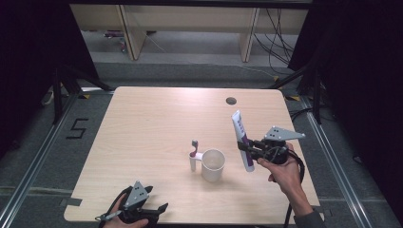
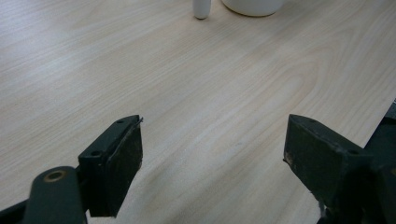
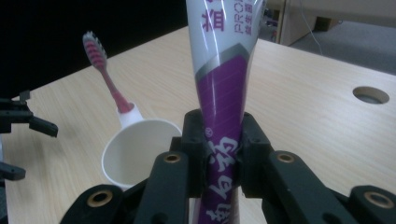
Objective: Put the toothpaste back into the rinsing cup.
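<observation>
High view: the bench (image 1: 157,123) is evenly and brightly lit from above, with soft, short shadows beside the cup (image 1: 213,165). Both sides of the frame fall into near-black, and detail there is lost. The picture is slightly soft overall; small print is not legible.

Left gripper view: wood grain is sharp at mid-distance, with a broad pale sheen across the surface. The near black jaws are dim and slightly blurred.

Right gripper view: the toothpaste tube (image 3: 223,88) shows bright glare streaks along its glossy skin. The upper left background is black. The far bench edge and floor are out of focus.
</observation>
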{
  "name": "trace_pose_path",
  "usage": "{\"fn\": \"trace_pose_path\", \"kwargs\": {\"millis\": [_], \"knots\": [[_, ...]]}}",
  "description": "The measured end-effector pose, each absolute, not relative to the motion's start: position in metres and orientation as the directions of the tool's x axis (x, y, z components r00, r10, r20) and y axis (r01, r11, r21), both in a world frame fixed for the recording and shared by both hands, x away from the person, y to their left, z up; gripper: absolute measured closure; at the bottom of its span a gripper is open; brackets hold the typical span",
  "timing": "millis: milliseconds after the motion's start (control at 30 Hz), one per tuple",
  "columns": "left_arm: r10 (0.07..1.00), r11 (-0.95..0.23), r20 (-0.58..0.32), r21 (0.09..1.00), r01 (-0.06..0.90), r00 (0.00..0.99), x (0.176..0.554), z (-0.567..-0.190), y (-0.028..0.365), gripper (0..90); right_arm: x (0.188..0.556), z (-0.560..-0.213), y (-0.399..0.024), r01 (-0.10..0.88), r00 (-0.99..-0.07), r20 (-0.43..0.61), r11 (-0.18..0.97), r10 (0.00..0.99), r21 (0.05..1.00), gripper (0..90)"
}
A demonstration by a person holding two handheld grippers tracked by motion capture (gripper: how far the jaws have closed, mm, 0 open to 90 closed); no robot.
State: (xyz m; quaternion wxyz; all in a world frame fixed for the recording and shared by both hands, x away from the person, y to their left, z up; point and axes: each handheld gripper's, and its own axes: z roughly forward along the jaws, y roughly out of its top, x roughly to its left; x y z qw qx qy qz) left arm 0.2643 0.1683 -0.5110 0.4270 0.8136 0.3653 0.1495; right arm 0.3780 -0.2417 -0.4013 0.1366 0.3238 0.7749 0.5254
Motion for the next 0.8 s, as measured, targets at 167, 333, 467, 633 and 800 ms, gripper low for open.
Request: {"fn": "trace_pose_path", "kwargs": {"millis": [167,333,467,633,800], "knots": [[0.722,-0.36,-0.077,0.806,0.469,0.688,0.264,-0.512,0.167,19.1,0.383,-0.392,-0.231,0.325,-0.764,0.129,0.205,0.633,0.923,76.6],[0.719,-0.372,-0.067,0.803,0.464,0.692,0.264,-0.511,0.168,19.1,0.386,-0.386,-0.22,0.333,-0.769,0.147,0.193,0.622,0.923,76.6],[0.718,-0.374,-0.064,0.805,0.461,0.693,0.264,-0.511,0.168,19.1,0.389,-0.384,-0.212,0.316,-0.779,0.135,0.196,0.613,0.928,76.6],[0.72,-0.369,-0.067,0.805,0.464,0.69,0.264,-0.511,0.168,19.1,0.391,-0.383,-0.203,0.319,-0.79,0.15,0.191,0.594,0.928,76.6],[0.714,-0.385,-0.056,0.802,0.457,0.698,0.264,-0.511,0.168,19.1,0.393,-0.381,-0.197,0.305,-0.794,0.139,0.191,0.592,0.933,76.6]]}}
